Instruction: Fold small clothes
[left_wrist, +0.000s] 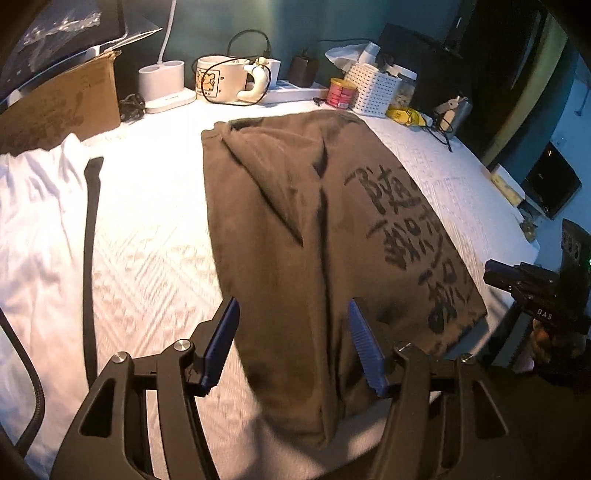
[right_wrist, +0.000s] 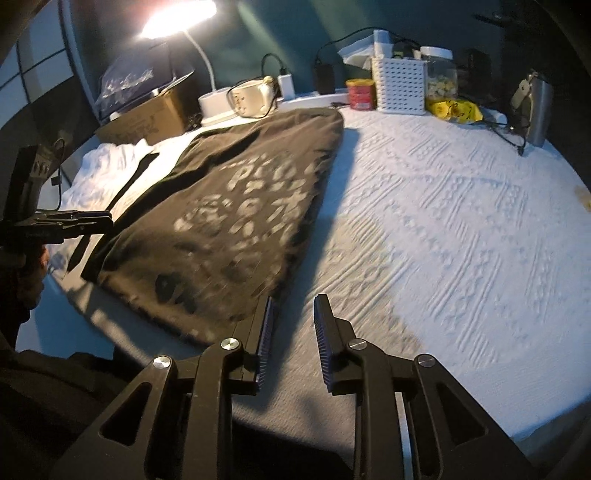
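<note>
**Both Grippers Free Above the Near Hem of a Folded Brown Shirt**

Blue ribbed pads of the left gripper (left_wrist: 293, 343) fill the bottom of the left wrist view, standing well apart with nothing pinched between them; the brown shirt (left_wrist: 295, 229) lies directly below and ahead. In the right wrist view the right gripper (right_wrist: 293, 341) has its jaws parted more narrowly, also empty, hanging just off the shirt's near right corner over bare cover.

The shirt rests flat on the white textured bedspread (right_wrist: 461, 221), already folded lengthwise into a long strip. Its long axis runs away from both grippers, from the near hem toward the clutter at the far edge, with the printed lettering (left_wrist: 413, 243) along its right half. The near hem is the closer end to both hands, so a fold across the length would probably start there, each gripper taking one near corner. The left gripper sits over the cloth itself; the right one would need to shift a little to its left to reach the corner.

Further out, a white garment (left_wrist: 40, 221) with a dark strip lies well to the left. Along the far edge stand a mug (left_wrist: 218, 79), a red tin (left_wrist: 341, 92), a white perforated basket (left_wrist: 373, 88) and a cardboard box (left_wrist: 62, 107); a lit lamp (right_wrist: 177, 14) shines from above.
</note>
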